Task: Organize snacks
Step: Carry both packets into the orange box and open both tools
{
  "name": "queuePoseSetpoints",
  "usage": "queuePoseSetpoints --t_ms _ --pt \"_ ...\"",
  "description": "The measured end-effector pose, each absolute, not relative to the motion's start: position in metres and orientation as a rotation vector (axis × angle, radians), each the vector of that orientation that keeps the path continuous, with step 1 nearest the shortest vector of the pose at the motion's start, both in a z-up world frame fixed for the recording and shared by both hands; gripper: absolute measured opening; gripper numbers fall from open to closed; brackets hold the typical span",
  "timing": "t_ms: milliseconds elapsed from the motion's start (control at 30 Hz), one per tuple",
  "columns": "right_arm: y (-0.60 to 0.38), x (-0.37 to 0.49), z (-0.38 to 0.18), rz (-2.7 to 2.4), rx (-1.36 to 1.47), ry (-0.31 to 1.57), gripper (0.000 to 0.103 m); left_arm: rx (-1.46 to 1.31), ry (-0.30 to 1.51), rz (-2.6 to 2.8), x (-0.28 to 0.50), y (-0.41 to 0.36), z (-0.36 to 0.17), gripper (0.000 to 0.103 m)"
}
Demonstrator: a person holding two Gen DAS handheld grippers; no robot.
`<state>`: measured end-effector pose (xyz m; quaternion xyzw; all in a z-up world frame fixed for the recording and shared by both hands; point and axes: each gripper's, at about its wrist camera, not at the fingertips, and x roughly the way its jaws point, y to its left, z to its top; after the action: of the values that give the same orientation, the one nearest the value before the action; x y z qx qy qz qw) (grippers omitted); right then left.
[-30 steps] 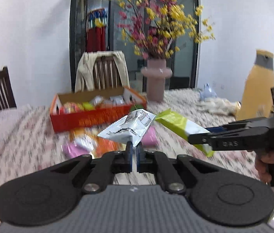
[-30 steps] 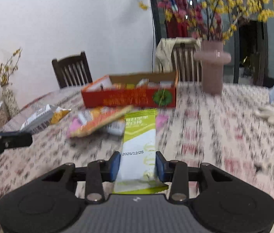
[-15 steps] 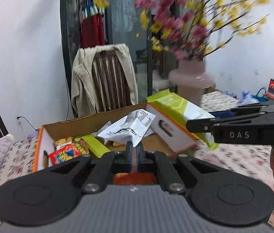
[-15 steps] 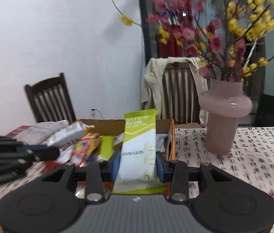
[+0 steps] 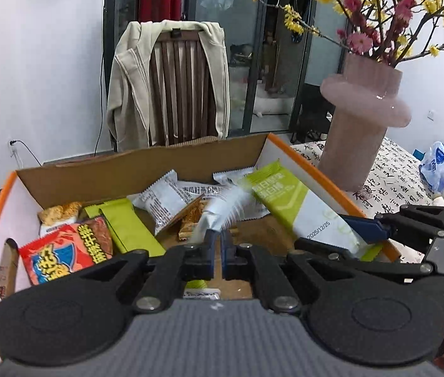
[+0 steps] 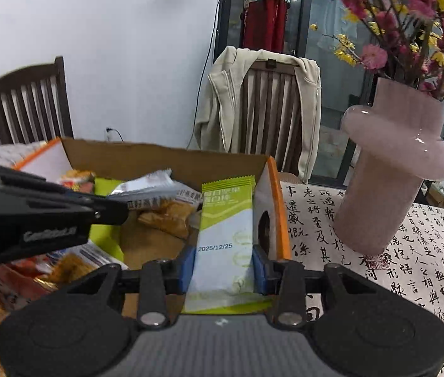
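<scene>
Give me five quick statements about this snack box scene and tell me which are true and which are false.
1. The right claw is shut on a green and white snack bar. True.
2. The left claw is open and holds nothing. False: it is shut on a silver-white snack packet.
3. The cardboard box already holds several snacks, among them a red packet. True.
4. The pink vase stands inside the box. False: it stands on the tablecloth beside the box.
5. A light jacket hangs over the chair behind the box. True.
</scene>
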<state>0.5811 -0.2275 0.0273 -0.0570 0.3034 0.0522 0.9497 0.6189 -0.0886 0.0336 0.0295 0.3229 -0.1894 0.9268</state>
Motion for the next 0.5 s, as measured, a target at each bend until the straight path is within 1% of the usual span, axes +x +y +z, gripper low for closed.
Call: queuePoseSetpoints --t_ms 67,133,167,200,267,333,400,433,467,500 --pt "-0.226 0.583 0.024 0.102 -0.133 0.613 0.038 0.057 0.672 -0.397 0.619 -0.088 0.031 0.007" --pt "-0.221 0.582 0.024 0.097 -0.173 0.62 0.037 0.055 0.677 -0.392 0.616 -0.087 0.029 0.016" --pt "-0.219 0.58 0.024 0.097 -0.184 0.619 0.035 0.052 0.679 -0.389 0.614 -0.085 0.029 0.024" --pt "-0.219 0.578 0.025 0.097 -0.189 0.613 0.037 0.05 0.678 -0.387 0.612 -0.083 0.029 0.032" --pt "-0.222 0.576 0.028 0.093 -0.191 0.61 0.04 0.047 0.673 -0.376 0.606 -0.077 0.034 0.035" --pt "-0.229 0.573 0.034 0.098 -0.157 0.608 0.048 0.038 0.669 -0.376 0.6 -0.07 0.041 0.038" --pt "-0.237 0.567 0.042 0.118 -0.117 0.6 0.049 0.033 0.65 -0.367 0.591 -0.062 0.052 0.047" --pt "-0.239 0.564 0.046 0.121 -0.108 0.594 0.052 0.035 0.634 -0.354 0.585 -0.058 0.058 0.05" --pt "-0.242 0.559 0.052 0.114 -0.104 0.582 0.055 0.036 0.621 -0.337 0.58 -0.055 0.064 0.057" --pt "-0.244 0.553 0.059 0.108 -0.104 0.566 0.061 0.037 0.613 -0.318 0.575 -0.051 0.07 0.061"
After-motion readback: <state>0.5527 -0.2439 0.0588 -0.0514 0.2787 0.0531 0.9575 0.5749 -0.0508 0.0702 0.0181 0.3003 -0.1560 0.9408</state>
